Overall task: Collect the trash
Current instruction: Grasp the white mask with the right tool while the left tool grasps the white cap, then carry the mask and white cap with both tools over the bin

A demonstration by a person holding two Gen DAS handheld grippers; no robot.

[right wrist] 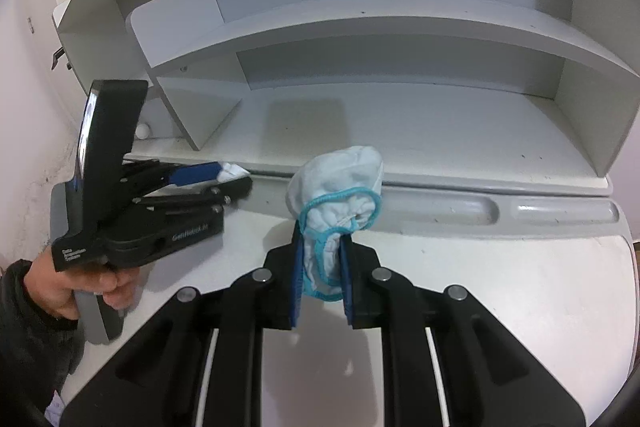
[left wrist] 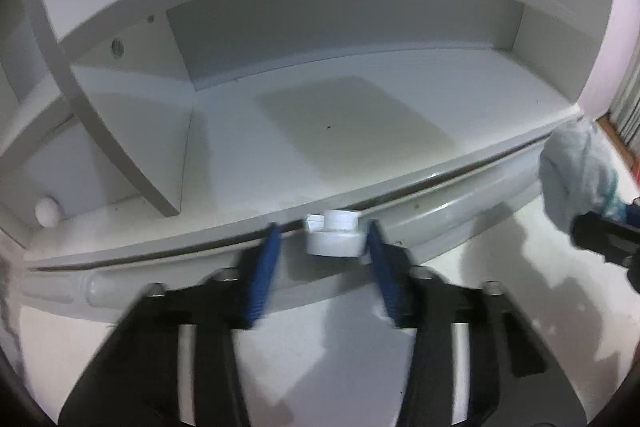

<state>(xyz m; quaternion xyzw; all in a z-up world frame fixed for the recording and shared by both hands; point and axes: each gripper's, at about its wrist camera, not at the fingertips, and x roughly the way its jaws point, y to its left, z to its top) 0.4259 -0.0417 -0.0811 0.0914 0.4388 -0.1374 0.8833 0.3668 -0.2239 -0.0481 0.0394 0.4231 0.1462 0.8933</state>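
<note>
My left gripper [left wrist: 322, 239] is open with its blue pads either side of a small white plastic cap [left wrist: 334, 237] lying at the desk's grey pen groove; the cap touches the right pad. It shows in the right wrist view [right wrist: 234, 171] at the left gripper's [right wrist: 228, 179] tips. My right gripper [right wrist: 322, 259] is shut on a crumpled white cloth cover with a blue elastic edge [right wrist: 340, 187], held above the desk. That cloth also appears at the right edge of the left wrist view [left wrist: 572, 167].
A white desk [right wrist: 520, 291] carries a white shelf hutch [right wrist: 400, 27] with a star cut-out. A grey pen groove [right wrist: 480, 213] runs along its front. A small white ball [left wrist: 47, 211] sits at the far left under the shelf. A pink wall is on both sides.
</note>
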